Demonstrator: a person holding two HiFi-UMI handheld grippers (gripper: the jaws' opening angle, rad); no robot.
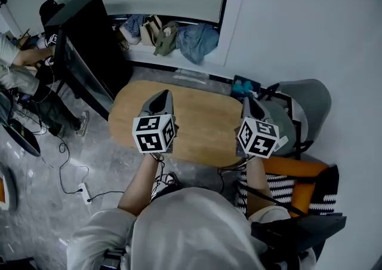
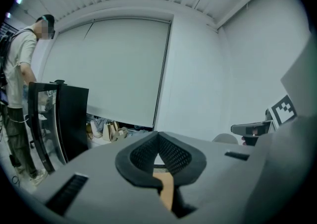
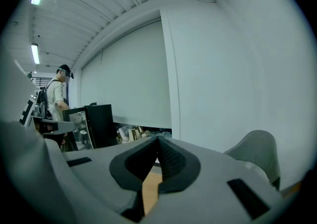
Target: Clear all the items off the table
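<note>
Left claw closed, table partly hidden

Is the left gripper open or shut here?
Shut: the left gripper has its jaw tips touching, with nothing held between them.

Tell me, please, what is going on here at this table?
A person stands over an oval wooden table with tongs in each hand. The left tongs and the right tongs hang just above the tabletop, both shut with nothing between them. No item shows on the wood in any view, so the clearing appears to be finished or not under way.
</note>
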